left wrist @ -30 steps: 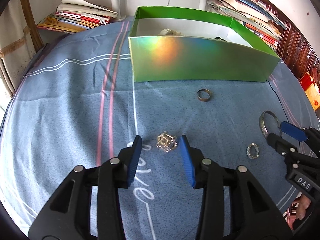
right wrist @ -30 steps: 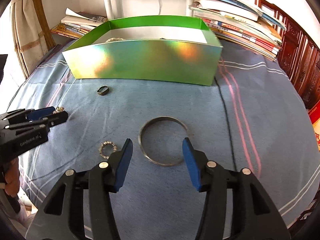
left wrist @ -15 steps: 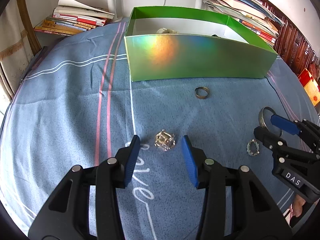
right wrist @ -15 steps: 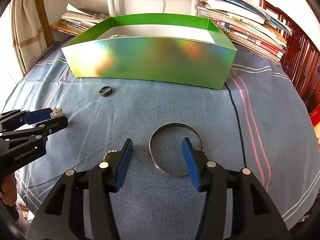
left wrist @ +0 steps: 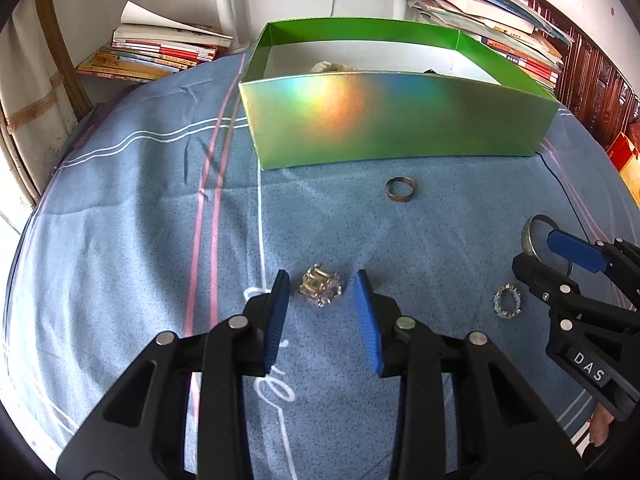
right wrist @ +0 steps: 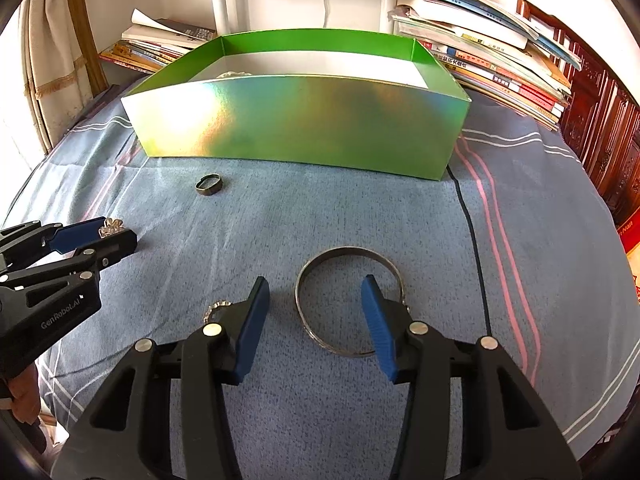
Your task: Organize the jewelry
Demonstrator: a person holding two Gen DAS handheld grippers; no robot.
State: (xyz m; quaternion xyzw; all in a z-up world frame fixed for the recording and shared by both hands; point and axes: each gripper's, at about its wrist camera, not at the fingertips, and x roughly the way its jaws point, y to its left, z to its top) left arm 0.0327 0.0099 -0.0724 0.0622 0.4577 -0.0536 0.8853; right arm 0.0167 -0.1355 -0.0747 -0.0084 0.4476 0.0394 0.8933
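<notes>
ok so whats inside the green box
Over the green box's front wall, a pale crumpled item and the top of a dark item show against the white interior. That wall covers the near floor.

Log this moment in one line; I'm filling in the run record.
left gripper: open, straddling crystal piece | right gripper: open over bangle | green box: beyond

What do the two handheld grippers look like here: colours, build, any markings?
Both are black plastic clamp-style frames with round silver rivets and ribbed blue pads on the two fingers. The left gripper carries white "GenRobot.AI" lettering on its side, seen from the right wrist view. The right gripper has a white "DAS" label. No cables show.
</notes>
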